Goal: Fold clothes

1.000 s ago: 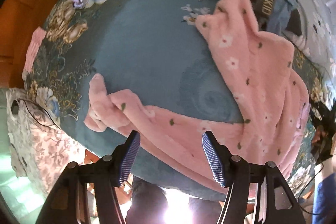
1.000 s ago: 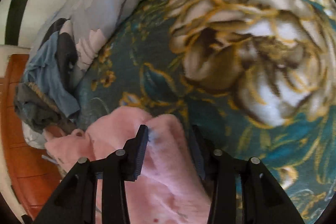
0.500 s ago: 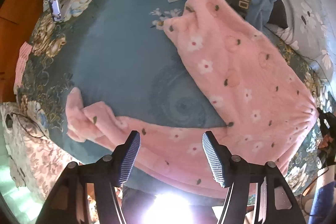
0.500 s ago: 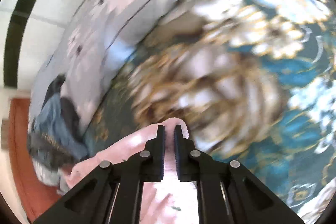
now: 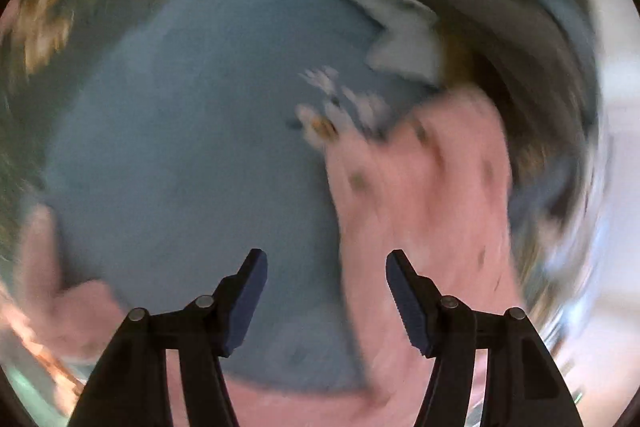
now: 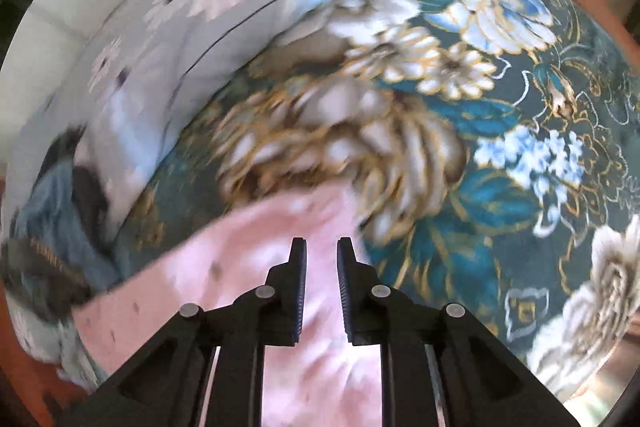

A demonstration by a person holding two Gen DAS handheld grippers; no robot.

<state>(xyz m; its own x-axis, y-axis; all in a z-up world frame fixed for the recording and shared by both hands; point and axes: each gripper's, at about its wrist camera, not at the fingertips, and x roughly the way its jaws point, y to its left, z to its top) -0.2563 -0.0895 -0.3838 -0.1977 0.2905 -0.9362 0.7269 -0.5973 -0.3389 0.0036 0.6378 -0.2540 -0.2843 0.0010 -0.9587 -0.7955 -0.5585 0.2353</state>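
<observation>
Motion blur smears pink garment (image 5: 424,195); left gripper (image 5: 326,291) agape.

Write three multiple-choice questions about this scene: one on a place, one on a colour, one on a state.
1. Where does the pink garment lie?
A. on the floral bedspread
B. on a chair
C. on the floor

2. What colour is the middle of the bedspread before the left tool?
A. red
B. plain teal-blue
C. yellow

3. How does the left tool stand?
A. open, holding nothing
B. shut on a sock
C. out of view

Answers: 1 A, floral bedspread shows around the garment; 2 B, teal fills that view; 3 A, wide gap with bedspread visible between its fingers.
</observation>
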